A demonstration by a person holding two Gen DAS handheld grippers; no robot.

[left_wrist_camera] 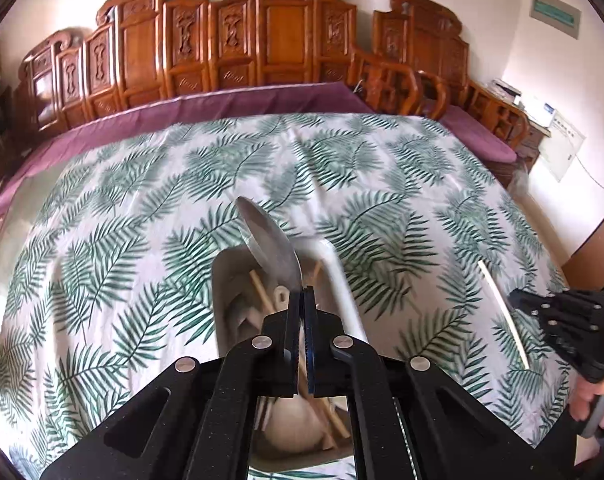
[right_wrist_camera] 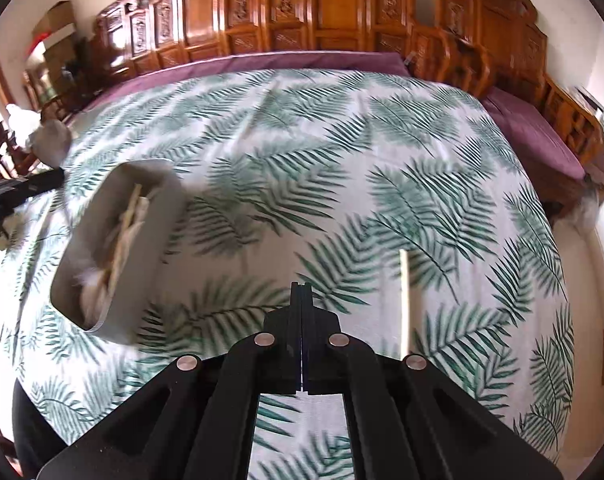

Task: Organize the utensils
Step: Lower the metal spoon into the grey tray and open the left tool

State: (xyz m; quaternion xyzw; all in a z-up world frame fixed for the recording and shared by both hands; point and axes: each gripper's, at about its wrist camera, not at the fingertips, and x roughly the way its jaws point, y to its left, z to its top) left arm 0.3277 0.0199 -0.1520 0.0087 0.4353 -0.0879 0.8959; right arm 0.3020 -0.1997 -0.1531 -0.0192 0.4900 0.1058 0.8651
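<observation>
My left gripper [left_wrist_camera: 303,290] is shut on a metal spoon [left_wrist_camera: 268,244], bowl pointing up and away, held above a grey oblong tray [left_wrist_camera: 343,276]. The tray holds wooden chopsticks [left_wrist_camera: 262,290] and a white spoon. The tray also shows in the right wrist view [right_wrist_camera: 150,240], at the left. A single pale chopstick [right_wrist_camera: 405,300] lies on the leaf-print cloth just right of my right gripper [right_wrist_camera: 302,288], which is shut and empty. In the left wrist view that chopstick [left_wrist_camera: 501,312] lies at the right, beside the right gripper [left_wrist_camera: 517,300].
The table is covered by a white cloth with green leaves [right_wrist_camera: 302,140]. A purple-cushioned carved wooden bench [left_wrist_camera: 222,60] runs along the far side and right. A grey-white bundle [right_wrist_camera: 42,136] sits at the far left edge.
</observation>
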